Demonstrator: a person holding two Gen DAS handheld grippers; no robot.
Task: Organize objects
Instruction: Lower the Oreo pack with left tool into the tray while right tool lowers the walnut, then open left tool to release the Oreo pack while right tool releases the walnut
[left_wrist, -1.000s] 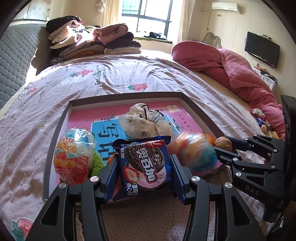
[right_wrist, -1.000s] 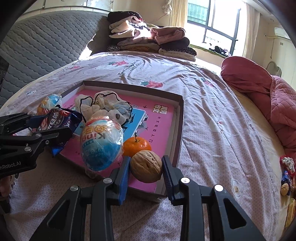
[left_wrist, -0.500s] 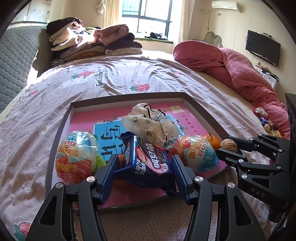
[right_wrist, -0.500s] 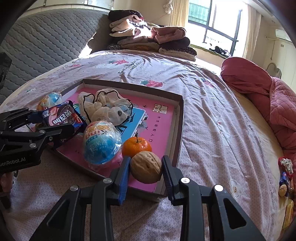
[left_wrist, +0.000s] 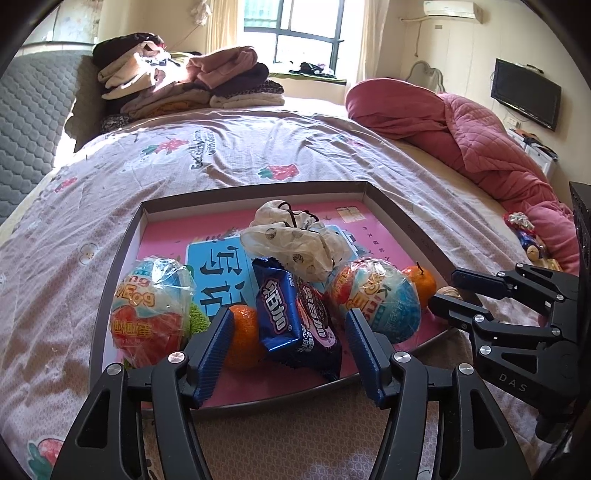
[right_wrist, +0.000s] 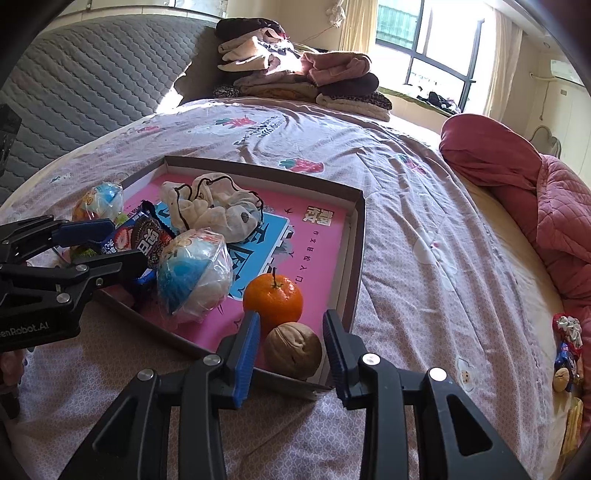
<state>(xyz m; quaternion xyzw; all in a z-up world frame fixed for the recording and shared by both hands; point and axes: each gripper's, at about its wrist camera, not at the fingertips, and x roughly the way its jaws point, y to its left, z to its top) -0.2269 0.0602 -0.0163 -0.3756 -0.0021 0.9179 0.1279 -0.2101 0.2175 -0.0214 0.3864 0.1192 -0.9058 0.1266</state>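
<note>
Blue-padded fingers of the left hand-held gripper (left_wrist: 288, 332) stand apart around a blue cookie packet (left_wrist: 297, 321) that lies in the near part of the shallow box tray (left_wrist: 406, 221) on the bed (left_wrist: 221, 147); neither pad touches it. An orange (left_wrist: 242, 338) sits just left of the packet against the left finger, and a wrapped toy egg (left_wrist: 153, 306) lies farther left. A second wrapped egg (left_wrist: 380, 299) rests just right of the packet, with a crumpled cloth pouch (left_wrist: 295, 243) behind.

The right hand-held gripper (right_wrist: 290, 345) is also spread, its fingers on either side of a walnut (right_wrist: 293, 349) in the near right corner of the tray, with visible gaps on both sides. A second orange (right_wrist: 273, 297) sits just beyond the walnut.

Both items appear set down inside the tray, so the step in hand is likely releasing and backing away. Done well, each gripper would draw straight back toward the near edge with fingers wide, so the pads do not drag the packet, nudge the round walnut into rolling, or catch the tray rim.
</note>
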